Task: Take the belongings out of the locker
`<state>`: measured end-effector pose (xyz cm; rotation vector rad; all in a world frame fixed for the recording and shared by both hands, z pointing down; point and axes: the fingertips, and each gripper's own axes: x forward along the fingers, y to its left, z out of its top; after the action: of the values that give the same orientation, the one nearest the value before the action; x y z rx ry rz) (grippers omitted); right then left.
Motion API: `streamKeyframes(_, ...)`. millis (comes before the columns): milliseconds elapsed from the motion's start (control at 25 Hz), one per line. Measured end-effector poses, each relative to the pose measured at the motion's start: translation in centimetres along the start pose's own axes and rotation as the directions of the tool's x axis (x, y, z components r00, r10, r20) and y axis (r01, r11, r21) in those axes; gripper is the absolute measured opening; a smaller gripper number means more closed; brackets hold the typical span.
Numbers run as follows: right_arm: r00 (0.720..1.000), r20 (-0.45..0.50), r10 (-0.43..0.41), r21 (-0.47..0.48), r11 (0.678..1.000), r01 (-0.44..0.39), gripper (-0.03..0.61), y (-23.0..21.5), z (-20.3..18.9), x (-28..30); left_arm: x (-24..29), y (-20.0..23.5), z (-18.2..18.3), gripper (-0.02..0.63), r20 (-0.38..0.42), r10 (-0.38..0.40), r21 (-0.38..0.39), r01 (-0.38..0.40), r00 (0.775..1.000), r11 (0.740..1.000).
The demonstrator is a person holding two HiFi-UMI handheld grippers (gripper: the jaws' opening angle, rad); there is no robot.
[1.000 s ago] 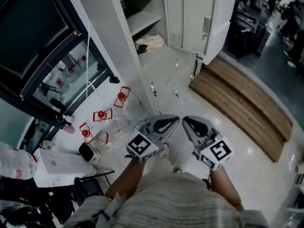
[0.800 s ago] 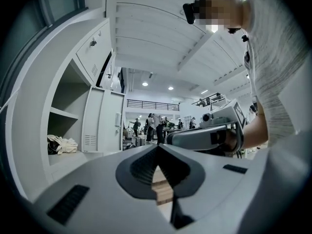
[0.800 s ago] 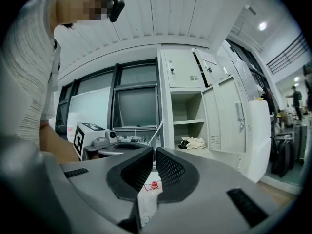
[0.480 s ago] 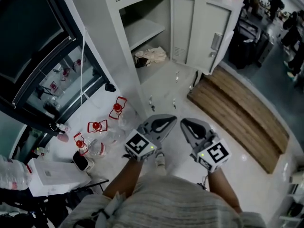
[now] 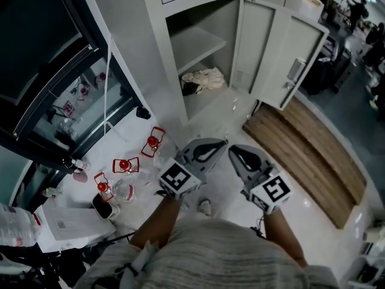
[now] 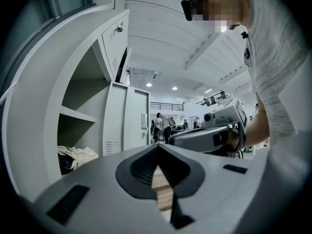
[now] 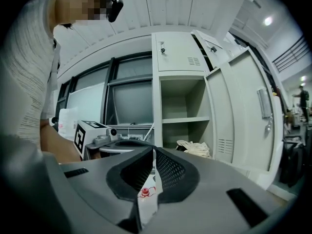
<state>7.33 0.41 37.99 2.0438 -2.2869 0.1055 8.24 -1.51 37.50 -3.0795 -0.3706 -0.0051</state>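
Note:
An open grey locker [image 5: 174, 53] stands ahead, its door [image 5: 289, 59] swung out to the right. On the floor of its compartment lies a crumpled cream cloth bundle [image 5: 204, 80], also seen in the left gripper view [image 6: 78, 156] and the right gripper view [image 7: 195, 147]. A shelf [image 5: 195, 41] above it is bare. My left gripper [image 5: 219, 144] [image 6: 157, 147] and right gripper [image 5: 234, 150] [image 7: 154, 150] are held side by side, level, pointing at the locker and still short of it. Both are shut with nothing between the jaws.
A low wooden platform [image 5: 307, 155] lies on the floor to the right of the locker. Left of it, several red-framed bottles [image 5: 153, 140] and a white box [image 5: 72, 221] sit beside a dark glass-fronted cabinet [image 5: 54, 71]. People stand in the far background.
Both grippers have moved together toward the locker. The locker and the cloth bundle now sit larger and nearer the middle of the head view. The jaws have stayed shut.

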Motion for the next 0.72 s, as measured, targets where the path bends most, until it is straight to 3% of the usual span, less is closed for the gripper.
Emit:
streamKeyframes(360,1.000,-0.027,0.012,-0.026,1.000,-0.013,0.002,-2.1,-1.0,3.3,-0.4,3.6,-1.0,0.003,-0.009,0.031,0.004,-0.031,0.999,1.000)
streamKeyframes(720,0.988,-0.093,0.120,-0.119,0.984,-0.131,0.003,-4.6,-0.2,6.9,0.3,7.6,-1.8,0.003,-0.013,0.162,-0.014,-0.163,0.987,0.987)
